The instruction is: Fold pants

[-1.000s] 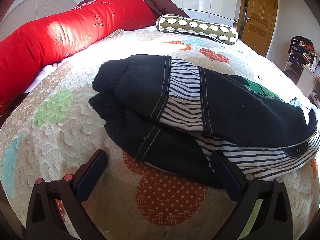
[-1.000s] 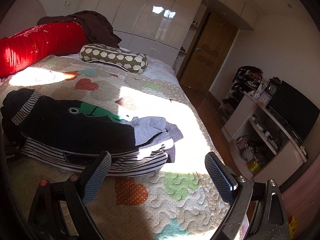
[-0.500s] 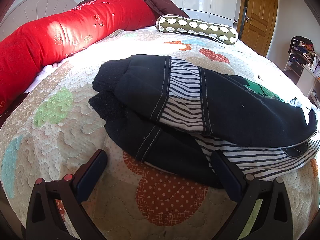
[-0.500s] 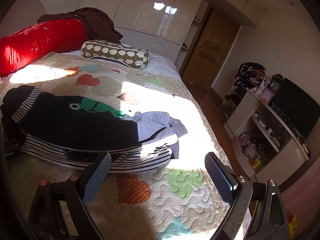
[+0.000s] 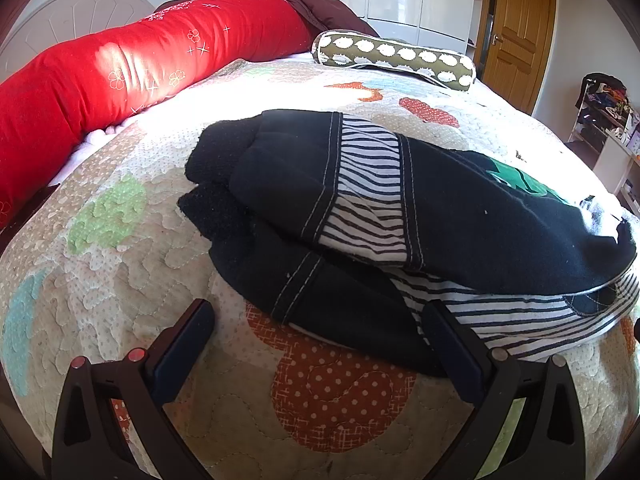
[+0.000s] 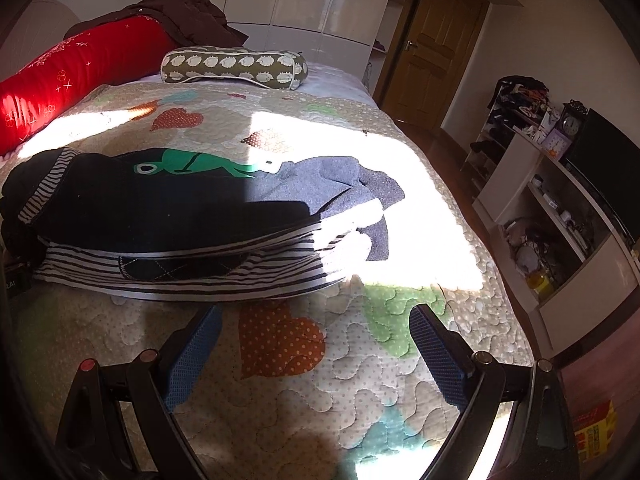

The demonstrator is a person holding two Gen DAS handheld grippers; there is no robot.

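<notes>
Pants [image 5: 460, 216]: dark, stripe-banded, green frog patch, lying doubled across frame centre on the quilted bed [image 5: 120, 264]; left hand-held gripper [image 5: 320, 328] and right hand-held gripper [image 6: 316, 332] both spread, empty.

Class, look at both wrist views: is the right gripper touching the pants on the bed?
Apart. The right wrist view shows the right gripper open, with a strip of bare quilt between its fingertips and the striped edge of the pants.

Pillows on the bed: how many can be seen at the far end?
2. A long red pillow lies along the headboard side, and a green patterned bolster lies to its right, nearer the door. A brown garment behind them may hide more.
</notes>
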